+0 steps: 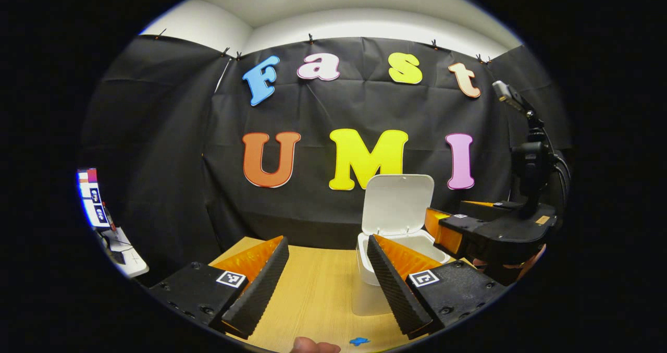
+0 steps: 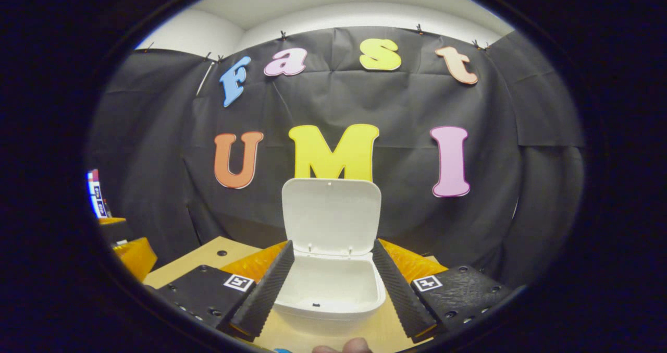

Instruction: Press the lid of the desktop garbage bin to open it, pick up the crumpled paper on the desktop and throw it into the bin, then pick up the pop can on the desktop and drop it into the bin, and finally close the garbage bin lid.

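The white desktop bin (image 2: 329,312) stands on the wooden table (image 1: 318,290) with its lid (image 2: 331,215) raised upright at the back. In the right gripper view my right gripper (image 2: 332,243) is open and hangs just in front of the bin's mouth, fingers either side of it and touching nothing. The part of the bin's inside that I see is white, with one small dark speck. In the left gripper view the bin (image 1: 365,295) is right of centre, partly behind my own finger. My left gripper (image 1: 327,239) is open and empty. The right gripper (image 1: 436,227) reaches in beside the bin.
A dark mount with a camera (image 1: 529,160) rises above the right gripper. A lit screen (image 1: 94,196) and white gear sit at the far left off the table. A small blue mark (image 1: 359,341) lies on the table's near edge.
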`<control>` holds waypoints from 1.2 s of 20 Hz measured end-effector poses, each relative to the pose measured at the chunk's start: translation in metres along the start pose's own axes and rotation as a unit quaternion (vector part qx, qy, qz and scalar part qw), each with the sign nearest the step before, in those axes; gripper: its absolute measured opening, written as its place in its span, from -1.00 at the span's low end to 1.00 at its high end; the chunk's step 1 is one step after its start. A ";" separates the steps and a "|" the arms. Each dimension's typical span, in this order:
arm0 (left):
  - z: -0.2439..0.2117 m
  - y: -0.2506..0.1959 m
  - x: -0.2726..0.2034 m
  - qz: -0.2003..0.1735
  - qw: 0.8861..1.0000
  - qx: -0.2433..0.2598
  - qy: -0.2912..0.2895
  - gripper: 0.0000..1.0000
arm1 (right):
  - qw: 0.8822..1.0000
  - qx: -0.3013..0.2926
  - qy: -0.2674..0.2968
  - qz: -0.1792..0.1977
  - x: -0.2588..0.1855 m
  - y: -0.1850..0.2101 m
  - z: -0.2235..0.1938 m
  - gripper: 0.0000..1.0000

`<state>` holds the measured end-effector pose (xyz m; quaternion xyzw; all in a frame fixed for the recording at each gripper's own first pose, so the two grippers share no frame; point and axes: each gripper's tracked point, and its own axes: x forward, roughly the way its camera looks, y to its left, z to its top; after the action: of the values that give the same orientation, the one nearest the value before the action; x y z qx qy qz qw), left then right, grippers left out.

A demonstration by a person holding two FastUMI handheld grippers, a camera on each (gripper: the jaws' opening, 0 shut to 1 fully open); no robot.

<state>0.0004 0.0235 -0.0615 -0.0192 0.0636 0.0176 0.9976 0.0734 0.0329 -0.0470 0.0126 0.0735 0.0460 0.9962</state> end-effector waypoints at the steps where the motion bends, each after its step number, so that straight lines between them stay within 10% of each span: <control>1: -0.003 -0.001 0.001 -0.004 1.000 -0.007 0.006 0.95 | 1.000 0.004 -0.003 0.000 -0.006 -0.001 0.001 0.92; 12: -0.096 -0.042 0.000 -0.063 0.991 -0.009 0.121 0.96 | 0.998 -0.025 0.029 -0.049 -0.064 -0.052 -0.055 0.89; 24: -0.252 -0.079 -0.023 -0.101 0.953 0.007 0.285 0.96 | 0.984 -0.024 0.144 -0.105 -0.107 -0.112 -0.161 0.89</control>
<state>-0.0511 -0.0666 -0.3057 -0.0223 0.3432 -0.0895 0.9347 -0.0459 -0.0860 -0.1945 -0.0261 0.2159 -0.0556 0.9745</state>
